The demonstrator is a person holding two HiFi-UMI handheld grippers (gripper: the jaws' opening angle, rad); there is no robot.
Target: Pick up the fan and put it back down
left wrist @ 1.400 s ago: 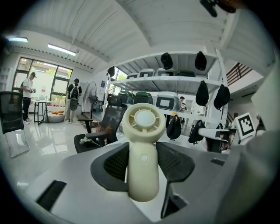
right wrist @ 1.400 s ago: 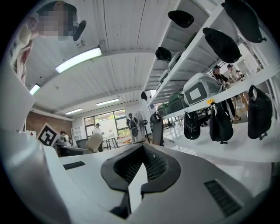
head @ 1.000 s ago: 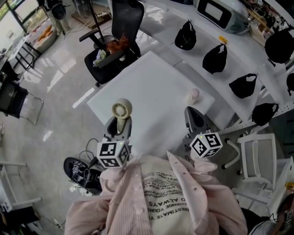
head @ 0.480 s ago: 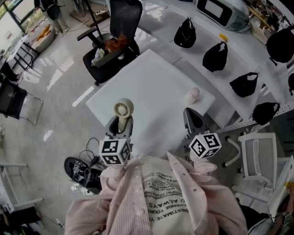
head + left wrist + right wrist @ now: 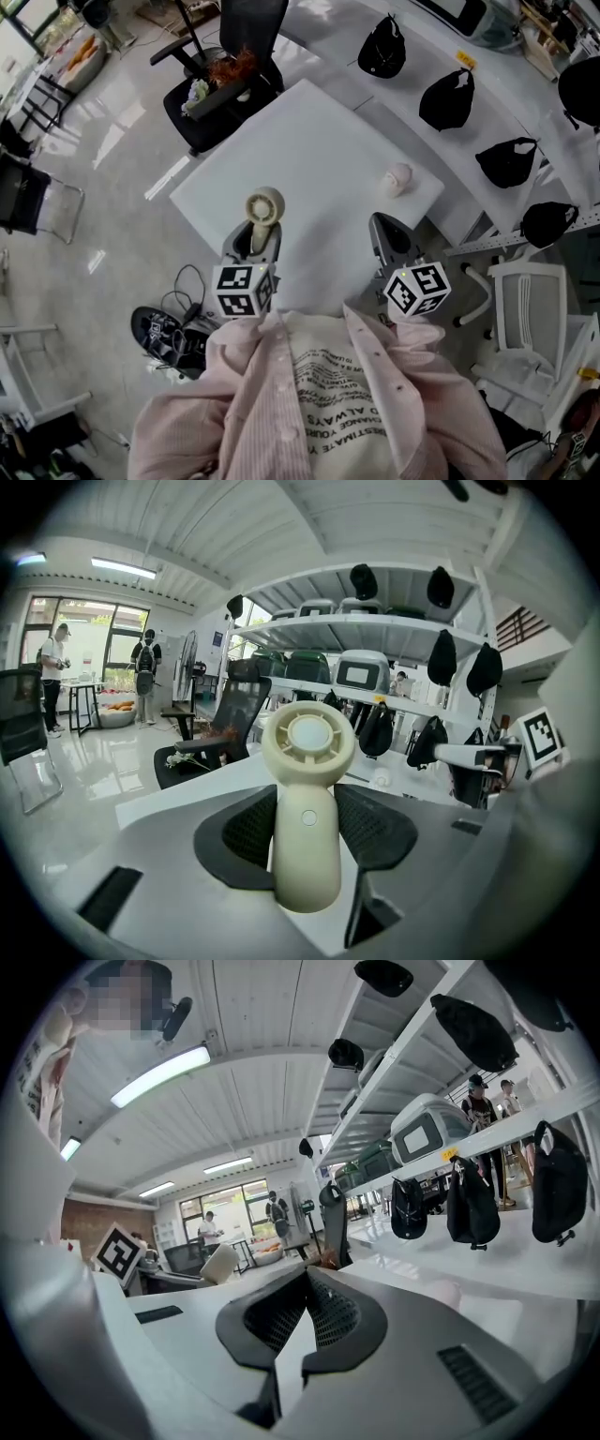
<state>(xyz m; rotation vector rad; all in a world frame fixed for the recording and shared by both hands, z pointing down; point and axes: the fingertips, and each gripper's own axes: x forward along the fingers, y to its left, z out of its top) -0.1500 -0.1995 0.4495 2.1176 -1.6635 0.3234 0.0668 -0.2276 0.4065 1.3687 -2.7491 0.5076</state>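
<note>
The fan (image 5: 305, 799) is cream w/ a round head on top. It stands upright btw the two black pads (image 5: 251, 829) of the left gripper (image 5: 253, 246). The pads pinch its handle from both sides, so the L tongs are closed on the fan. In the head view the fan is over the near left corner of the white table (image 5: 319, 150). Its bottom end is hard to see there, so it may be just above the top or resting on it.

The right gripper (image 5: 302, 1279) is by the table's near right edge, well apart from the fan. Its tongs are pressed together at the tips w/ nothing in them.

A small pink round thing (image 5: 397, 178) lies near the table's far right corner. Past the table stands a black chair (image 5: 253, 23) w/ flowers (image 5: 220, 80) on the seat. Black caps (image 5: 448, 97) sit along the long white shelf (image 5: 417, 70) at the right.
</note>
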